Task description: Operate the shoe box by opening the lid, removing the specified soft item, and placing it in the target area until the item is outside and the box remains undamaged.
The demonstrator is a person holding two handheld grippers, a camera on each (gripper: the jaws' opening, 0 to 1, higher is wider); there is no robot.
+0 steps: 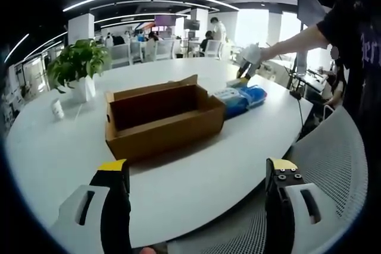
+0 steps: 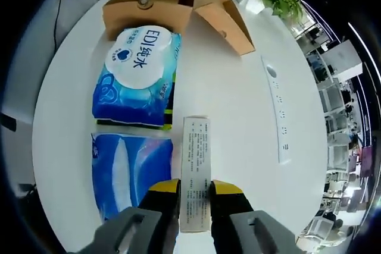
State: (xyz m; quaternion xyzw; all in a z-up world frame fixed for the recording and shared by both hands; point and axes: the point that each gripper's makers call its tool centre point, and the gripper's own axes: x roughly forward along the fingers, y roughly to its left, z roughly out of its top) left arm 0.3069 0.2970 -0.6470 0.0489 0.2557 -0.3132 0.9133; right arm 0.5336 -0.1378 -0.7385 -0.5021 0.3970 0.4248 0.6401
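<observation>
Left gripper view first: counter [image 1: 196, 188] huge and white, open box [image 1: 159, 117] mid-counter, left tongs [image 1: 199, 173] spread wide, holding nothing. Right tongs [image 2: 194, 188] pinched on a slim carton [image 2: 196, 171], beside two blue tissue packs [image 2: 138, 75]. Could shove the near pack off the edge. Can't see the box floor.

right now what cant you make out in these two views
- Inside of the shoe box, left gripper view: its near wall hides the floor.
- Print on the slim white carton, right gripper view: too small to read; its near end is hidden between the right gripper jaws.
- Lower blue wipes pack, right gripper view: near end cut off behind the gripper body.
- Small object inside the box in the right gripper view: too small to identify.
</observation>
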